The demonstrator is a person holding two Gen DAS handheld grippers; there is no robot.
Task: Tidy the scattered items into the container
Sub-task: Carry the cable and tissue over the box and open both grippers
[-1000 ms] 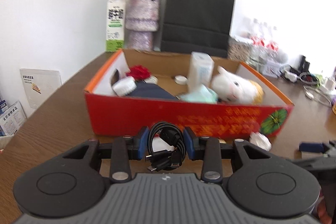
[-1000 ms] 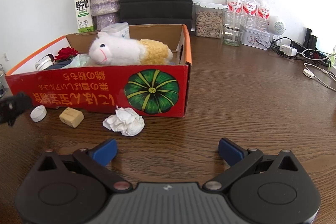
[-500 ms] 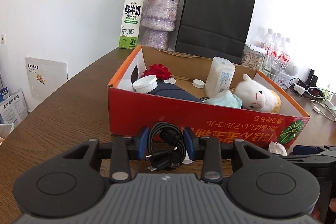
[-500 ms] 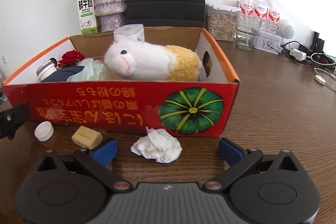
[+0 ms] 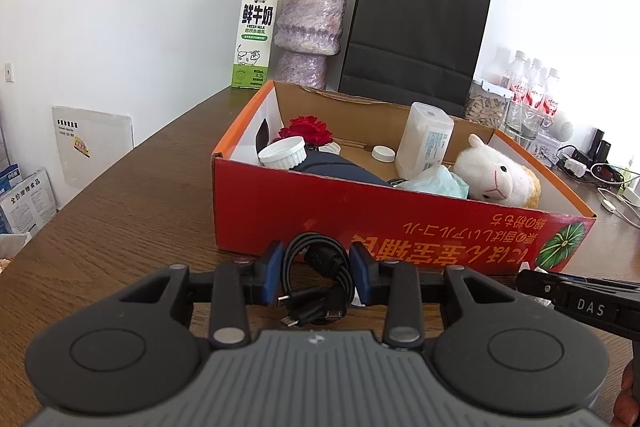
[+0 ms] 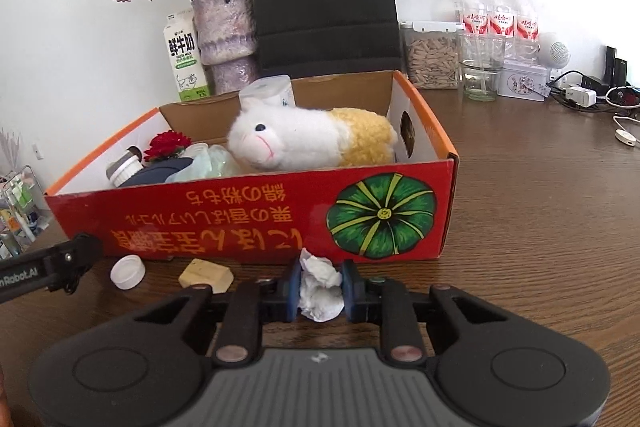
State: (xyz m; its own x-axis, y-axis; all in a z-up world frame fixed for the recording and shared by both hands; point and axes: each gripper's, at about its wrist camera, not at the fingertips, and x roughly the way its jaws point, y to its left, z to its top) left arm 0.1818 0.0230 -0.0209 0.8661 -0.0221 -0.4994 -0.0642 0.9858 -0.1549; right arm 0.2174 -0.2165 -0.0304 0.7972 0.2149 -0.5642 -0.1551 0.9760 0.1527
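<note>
Both grippers grip: the left gripper (image 5: 316,277) pinches a coiled black cable (image 5: 318,281), the right gripper (image 6: 320,287) squeezes crumpled tissue (image 6: 320,289), seemingly resting before the red box (image 6: 248,215).

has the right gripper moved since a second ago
Yes. The right gripper has advanced toward the red box, which now looms larger, and its jaws, wide apart before, are shut on the crumpled tissue.
</note>
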